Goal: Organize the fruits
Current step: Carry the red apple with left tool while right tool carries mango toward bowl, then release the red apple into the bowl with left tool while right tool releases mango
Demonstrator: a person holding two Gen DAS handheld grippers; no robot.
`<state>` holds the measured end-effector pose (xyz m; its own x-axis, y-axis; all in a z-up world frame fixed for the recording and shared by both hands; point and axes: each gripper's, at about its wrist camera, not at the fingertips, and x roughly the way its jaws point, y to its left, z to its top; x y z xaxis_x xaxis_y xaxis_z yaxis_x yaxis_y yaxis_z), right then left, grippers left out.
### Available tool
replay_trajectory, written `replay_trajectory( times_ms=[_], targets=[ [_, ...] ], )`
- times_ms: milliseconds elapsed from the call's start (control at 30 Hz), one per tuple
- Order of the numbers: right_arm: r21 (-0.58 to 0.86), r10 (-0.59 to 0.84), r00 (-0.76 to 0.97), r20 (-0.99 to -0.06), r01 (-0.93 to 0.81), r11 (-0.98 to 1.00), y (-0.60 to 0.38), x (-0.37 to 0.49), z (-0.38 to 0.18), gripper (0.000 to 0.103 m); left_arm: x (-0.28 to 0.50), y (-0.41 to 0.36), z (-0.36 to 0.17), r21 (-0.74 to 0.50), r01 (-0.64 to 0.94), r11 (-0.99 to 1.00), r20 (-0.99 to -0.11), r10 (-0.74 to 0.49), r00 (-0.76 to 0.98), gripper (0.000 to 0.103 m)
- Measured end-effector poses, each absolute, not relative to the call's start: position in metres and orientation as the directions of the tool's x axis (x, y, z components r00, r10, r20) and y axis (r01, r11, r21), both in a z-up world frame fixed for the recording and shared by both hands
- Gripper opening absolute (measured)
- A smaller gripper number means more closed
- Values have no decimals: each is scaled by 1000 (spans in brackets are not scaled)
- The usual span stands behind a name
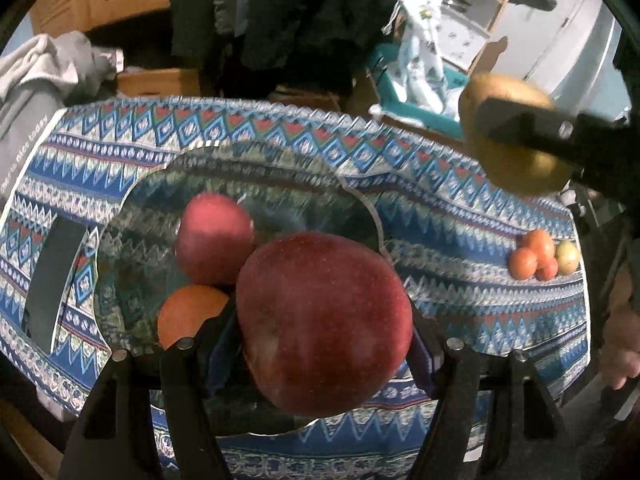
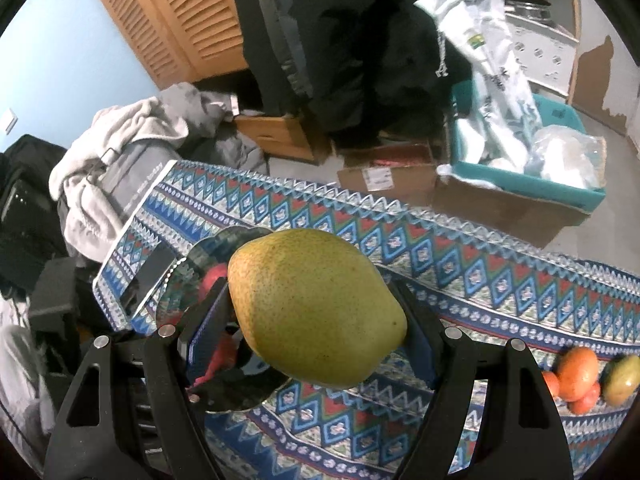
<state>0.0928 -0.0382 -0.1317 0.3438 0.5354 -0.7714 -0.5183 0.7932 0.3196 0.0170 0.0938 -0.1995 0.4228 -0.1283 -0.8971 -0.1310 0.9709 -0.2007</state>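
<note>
Now the left gripper [image 1: 320, 344] has its jaws pinching a large dark-red apple [image 1: 324, 320], held above a clear glass plate [image 1: 132, 216] on the patterned blue tabletop [image 1: 460, 200]. On that plate, at ten o'clock of the held apple, lie a smaller red apple [image 1: 214, 238] and an orange [image 1: 188, 312]. The right gripper [image 2: 316, 320] clamps a yellow-green pear [image 2: 316, 304]. A cluster of small orange fruits [image 2: 576, 376] sits at four o'clock of the pear.

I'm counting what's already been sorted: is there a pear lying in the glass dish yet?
No: the dish holds only an apple and an orange, while the pear is in the right gripper.
</note>
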Motion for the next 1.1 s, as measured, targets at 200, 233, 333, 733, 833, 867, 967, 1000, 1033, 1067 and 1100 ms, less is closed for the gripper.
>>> replay_trajectory(
  times_ms=[200, 233, 333, 733, 833, 867, 967, 1000, 1033, 1067, 1100],
  targets=[
    [326, 538, 318, -781, -528, 784, -25, 93, -140, 78, 18, 101, -222, -206, -162, 965, -919, -133, 372, 74],
    [326, 538, 314, -782, -530, 783, -24, 92, -141, 78, 18, 103, -225, -208, -169, 963, -921, -135, 365, 74],
    [324, 537, 304, -787, -538, 778, -18, 91, -143, 78, 18, 105, -229, -221, -173, 960, -923, -148, 355, 74],
    [318, 527, 285, -801, -544, 777, -10, 89, -151, 78, 21, 103, -228, -211, -158, 965, -923, -144, 358, 74],
    [318, 526, 282, -802, -544, 777, -9, 90, -152, 78, 20, 109, -220, -225, -168, 960, -914, -148, 379, 74],
    [320, 528, 280, -802, -545, 775, -8, 90, -152, 78, 20, 111, -218, -226, -173, 959, -912, -146, 383, 74],
    [323, 531, 277, -801, -547, 773, -7, 90, -153, 78, 18, 122, -212, -246, -197, 949, -907, -153, 392, 74],
    [324, 531, 275, -802, -548, 772, -5, 91, -154, 78, 16, 126, -210, -250, -209, 946, -906, -152, 396, 74],
    [325, 531, 272, -802, -548, 771, -4, 91, -155, 78, 15, 130, -208, -252, -220, 942, -905, -149, 398, 74],
    [326, 531, 269, -804, -548, 771, -3, 92, -156, 78, 14, 133, -206, -257, -230, 939, -903, -148, 402, 74],
    [327, 531, 265, -805, -548, 770, -2, 92, -157, 78, 13, 137, -204, -264, -239, 934, -900, -150, 409, 74]
  ],
)
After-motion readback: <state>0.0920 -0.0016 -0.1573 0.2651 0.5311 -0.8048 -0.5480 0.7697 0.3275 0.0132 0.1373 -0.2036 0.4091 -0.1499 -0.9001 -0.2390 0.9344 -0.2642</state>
